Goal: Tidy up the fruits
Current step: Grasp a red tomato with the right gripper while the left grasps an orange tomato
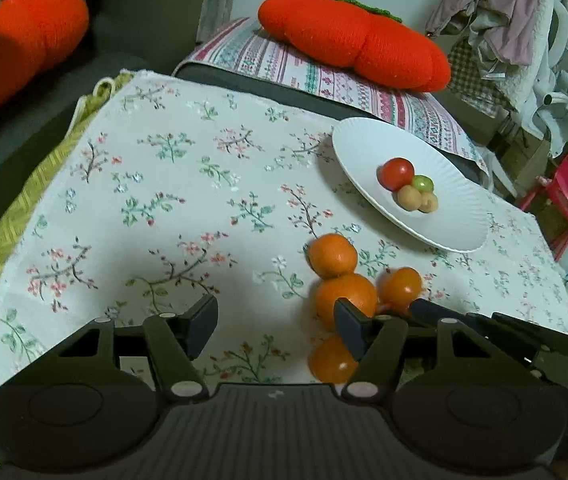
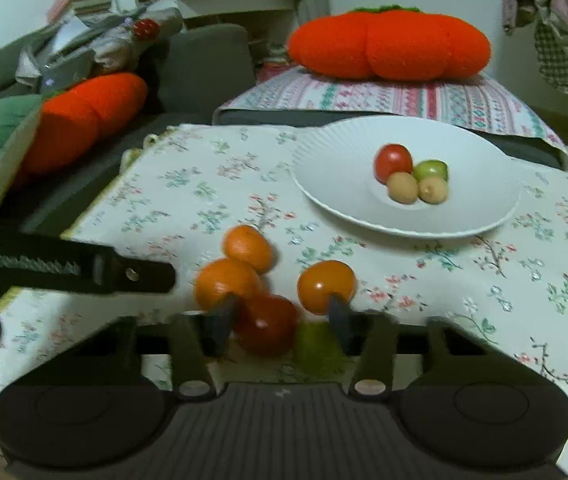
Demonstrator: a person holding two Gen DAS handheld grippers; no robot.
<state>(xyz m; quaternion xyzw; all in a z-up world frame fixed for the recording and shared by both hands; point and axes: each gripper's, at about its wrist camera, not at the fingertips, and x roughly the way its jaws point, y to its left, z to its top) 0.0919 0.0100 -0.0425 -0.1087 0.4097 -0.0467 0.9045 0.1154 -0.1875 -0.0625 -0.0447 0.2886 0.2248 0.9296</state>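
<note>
A white plate (image 1: 368,148) (image 2: 336,152) on the floral cloth holds a red tomato (image 1: 395,173) (image 2: 393,161), a green fruit (image 1: 423,183) (image 2: 432,169) and two small tan fruits (image 1: 409,197) (image 2: 402,187). Several oranges (image 1: 333,254) (image 2: 248,247) lie in a cluster on the cloth in front of the plate. My left gripper (image 1: 276,322) is open and empty, left of the oranges. My right gripper (image 2: 282,322) is open, with a red tomato (image 2: 268,326) and a green fruit (image 2: 316,344) between its fingers, untouched by the pads as far as I can tell.
The floral cloth (image 1: 188,200) (image 2: 484,280) covers a low table. Behind it lie two orange knitted cushions (image 1: 348,40) (image 2: 388,44), a striped cushion (image 2: 364,96) and a grey sofa (image 2: 204,64). Clothes hang at the right (image 1: 524,20). My left gripper shows in the right wrist view (image 2: 84,268).
</note>
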